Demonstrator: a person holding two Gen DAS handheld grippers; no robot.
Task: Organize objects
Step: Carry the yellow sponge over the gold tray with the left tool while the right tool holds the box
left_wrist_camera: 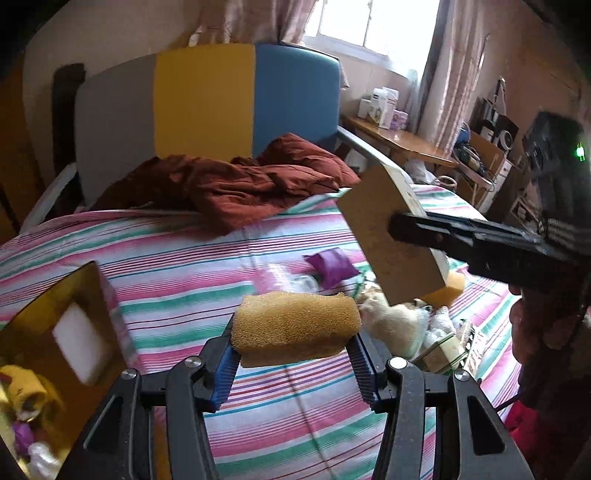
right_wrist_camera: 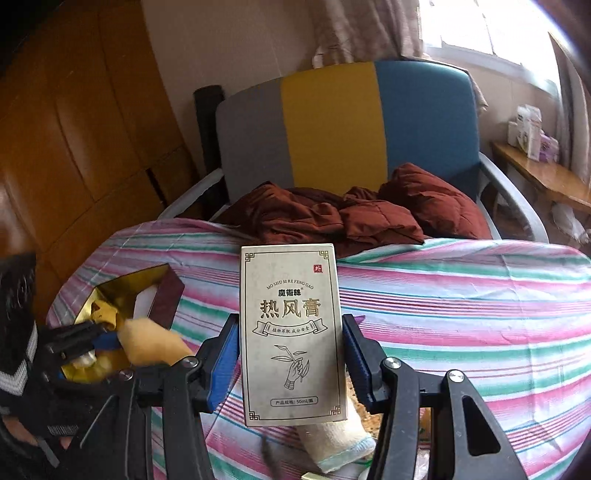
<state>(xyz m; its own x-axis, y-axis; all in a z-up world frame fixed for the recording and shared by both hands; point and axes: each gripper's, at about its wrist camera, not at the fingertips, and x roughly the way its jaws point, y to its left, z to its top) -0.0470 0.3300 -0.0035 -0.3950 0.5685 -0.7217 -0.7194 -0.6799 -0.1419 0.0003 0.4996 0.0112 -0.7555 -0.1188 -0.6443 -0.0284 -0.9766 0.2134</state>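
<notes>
Sponge [left_wrist_camera: 295,325] and carton [right_wrist_camera: 291,332] are what I carry, one in each hand, both lifted clear above the striped bedspread [left_wrist_camera: 229,254]. My left gripper [left_wrist_camera: 295,365] pinches the tan sponge across its ends, the blue pads [left_wrist_camera: 225,373] pressed in enough to bow it between them. My right gripper [right_wrist_camera: 291,362] clamps a pale printed carton by its long edges; it stands upright with its printed face toward my right camera. From the left camera I see the plain brown back of that same carton, tilted, held well above the bed at the right.

Just left of my left gripper sits a gold-lined box [left_wrist_camera: 55,332], open at the top, holding a white block [left_wrist_camera: 81,343], something yellow and something purple; those last two are blurred. In the right view the sponge hangs at that box's near edge.

Below and right of the sponge, loose things lie heaped on the bedspread: a cream cloth [left_wrist_camera: 395,321], a purple pouch [left_wrist_camera: 332,266], crumpled clear plastic [left_wrist_camera: 288,280], and a yellow block [left_wrist_camera: 454,284] partly behind the carton. A rolled cream towel [right_wrist_camera: 336,443] lies under my right gripper.

Farther back a rust-red quilt [left_wrist_camera: 240,184] is bunched at the head of the bed, against a headboard [left_wrist_camera: 207,103] of grey, yellow and blue panels. A wooden side table [left_wrist_camera: 399,140] with small boxes stands at the right, under a bright window [left_wrist_camera: 373,26].
</notes>
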